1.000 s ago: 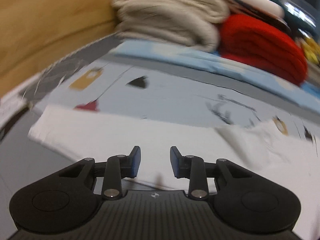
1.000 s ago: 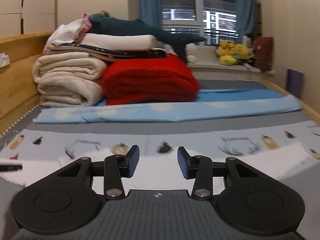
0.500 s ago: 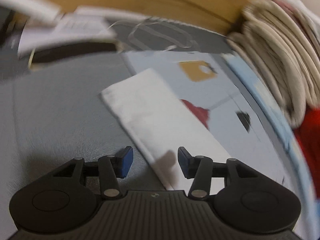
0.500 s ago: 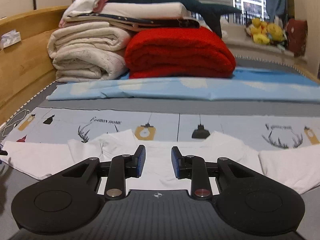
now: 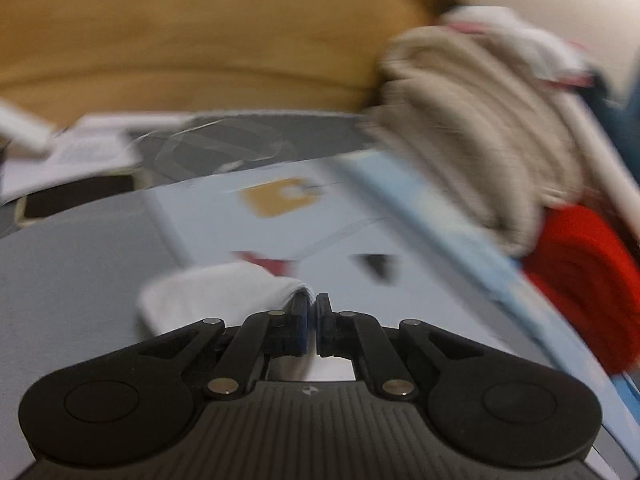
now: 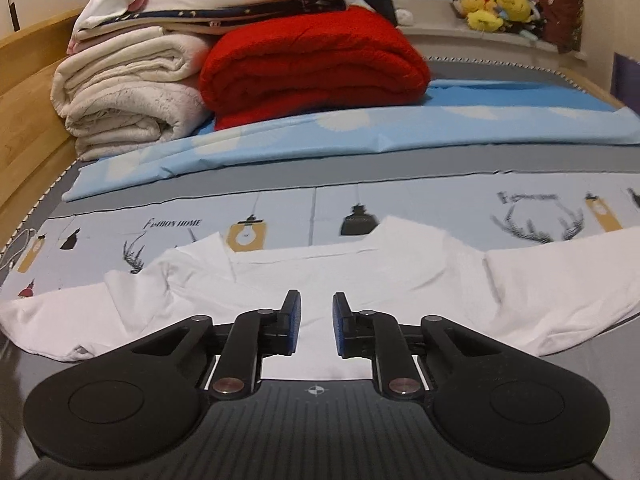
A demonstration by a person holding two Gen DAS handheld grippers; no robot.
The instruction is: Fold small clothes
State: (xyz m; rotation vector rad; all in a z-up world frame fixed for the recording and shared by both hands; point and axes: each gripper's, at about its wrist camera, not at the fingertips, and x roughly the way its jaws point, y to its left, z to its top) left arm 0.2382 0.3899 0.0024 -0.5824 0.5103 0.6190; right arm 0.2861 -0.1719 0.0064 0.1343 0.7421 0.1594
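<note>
The white shirt (image 6: 320, 268) lies spread on the bed sheet (image 6: 400, 200), which carries the print "Fashion Home" near its left edge. The left gripper (image 5: 312, 312) is clenched on the sleeve end (image 5: 224, 292). The right gripper (image 6: 316, 322) hovers over the shirt, its jaws closing with nothing pinched between them.

Bed with grey mattress cover (image 6: 400, 164) and wooden side board (image 6: 28, 80) at left. Far end — stacked cream blankets (image 6: 128, 108), red blanket (image 6: 316, 68), light-blue sheet (image 6: 360, 132). Window sill (image 6: 460, 34) with yellow plush toys (image 6: 496, 8); window dark — indoor lighting.
</note>
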